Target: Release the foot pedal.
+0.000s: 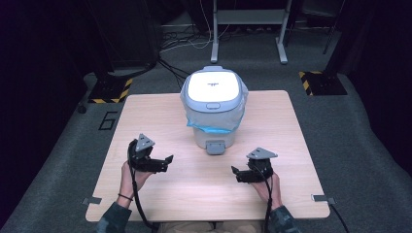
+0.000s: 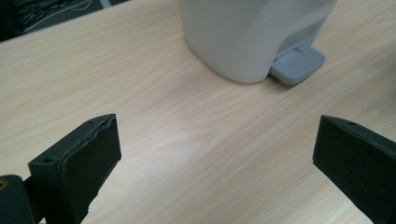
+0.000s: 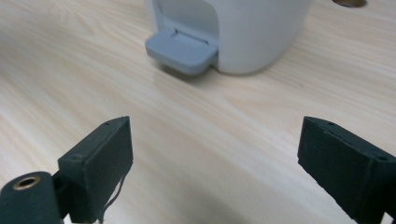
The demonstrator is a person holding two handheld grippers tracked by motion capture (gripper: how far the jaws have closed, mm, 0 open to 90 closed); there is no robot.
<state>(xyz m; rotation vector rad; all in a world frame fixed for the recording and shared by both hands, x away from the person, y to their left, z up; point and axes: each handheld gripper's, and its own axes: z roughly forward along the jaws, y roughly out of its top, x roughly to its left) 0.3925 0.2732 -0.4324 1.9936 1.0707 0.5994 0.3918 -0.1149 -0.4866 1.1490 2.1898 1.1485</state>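
White bin (image 1: 214,104) with its plastic liner (image 1: 214,127) stands mid-table (image 1: 145,111), pedal (image 1: 215,146) facing the person; left gripper (image 1: 167,160) and right gripper (image 1: 235,173) flank it, apart, both jaws wide and empty.

A black outlined numeral "6" (image 1: 108,120) stands on the grey carpeted floor (image 1: 58,160) left of the table; a small dark mark on the white bin lid (image 1: 214,86) is too small to read.

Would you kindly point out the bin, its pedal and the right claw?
bin (image 1: 214,87), high view, middle of its white lid.
pedal (image 3: 180,50), right gripper view, its flat grey top.
right claw (image 1: 236,174), high view, between its tips.
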